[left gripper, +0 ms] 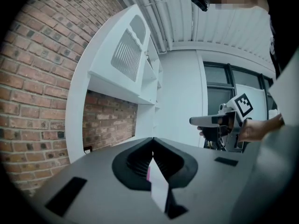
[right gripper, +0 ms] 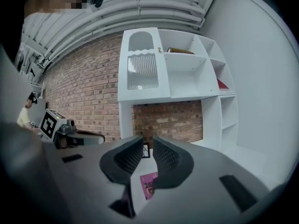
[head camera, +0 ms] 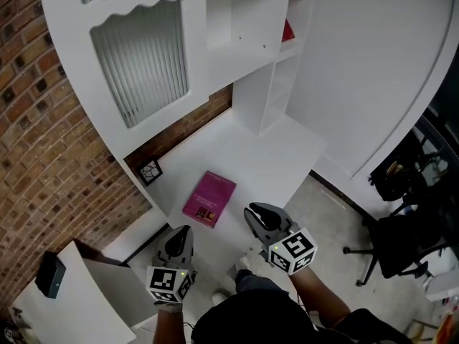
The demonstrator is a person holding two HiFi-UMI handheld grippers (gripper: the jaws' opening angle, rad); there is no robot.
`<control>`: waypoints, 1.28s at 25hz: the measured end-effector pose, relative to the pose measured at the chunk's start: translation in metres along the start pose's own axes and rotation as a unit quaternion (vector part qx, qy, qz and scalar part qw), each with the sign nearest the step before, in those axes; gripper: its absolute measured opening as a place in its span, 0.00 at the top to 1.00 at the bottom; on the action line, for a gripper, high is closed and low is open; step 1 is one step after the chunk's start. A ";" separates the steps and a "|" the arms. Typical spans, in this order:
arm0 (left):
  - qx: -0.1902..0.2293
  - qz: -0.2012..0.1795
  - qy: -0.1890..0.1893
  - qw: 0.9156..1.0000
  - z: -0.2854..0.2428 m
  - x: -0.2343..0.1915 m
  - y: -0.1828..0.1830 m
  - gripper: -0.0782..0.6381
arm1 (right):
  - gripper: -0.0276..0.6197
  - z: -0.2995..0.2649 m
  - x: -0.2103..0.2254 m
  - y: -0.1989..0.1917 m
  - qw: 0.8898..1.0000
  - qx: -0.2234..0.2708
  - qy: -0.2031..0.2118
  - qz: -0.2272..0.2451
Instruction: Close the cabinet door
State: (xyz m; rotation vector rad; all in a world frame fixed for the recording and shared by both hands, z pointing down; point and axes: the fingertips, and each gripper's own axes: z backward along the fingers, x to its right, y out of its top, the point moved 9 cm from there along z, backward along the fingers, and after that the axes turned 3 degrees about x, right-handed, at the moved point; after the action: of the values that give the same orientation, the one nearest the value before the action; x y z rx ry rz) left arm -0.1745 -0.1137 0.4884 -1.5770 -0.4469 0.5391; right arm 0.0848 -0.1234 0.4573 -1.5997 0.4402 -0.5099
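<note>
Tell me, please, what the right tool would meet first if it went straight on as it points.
The right tool would probably pass over the pink book and meet the small black card by the brick wall; depth is unclear.

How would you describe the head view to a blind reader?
A white cabinet with a ribbed-glass door and open shelves stands against a brick wall. A pink book lies on its desk, near the left gripper and right gripper.
</note>
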 end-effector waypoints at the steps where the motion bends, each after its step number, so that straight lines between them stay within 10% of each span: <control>1: -0.002 0.001 -0.004 1.000 0.002 0.002 -0.003 0.88 | 0.85 0.004 -0.003 -0.004 1.000 -0.003 -0.004 0.000; 32: -0.041 -0.002 -0.044 0.998 0.029 0.032 -0.024 0.88 | 0.85 0.047 -0.045 -0.037 0.999 -0.028 -0.010 0.016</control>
State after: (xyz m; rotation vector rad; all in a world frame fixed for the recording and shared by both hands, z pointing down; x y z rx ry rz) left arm -0.1648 -0.0701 0.5087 -1.6343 -0.5434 0.5959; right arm 0.0737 -0.0558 0.4879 -1.6471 0.4667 -0.4605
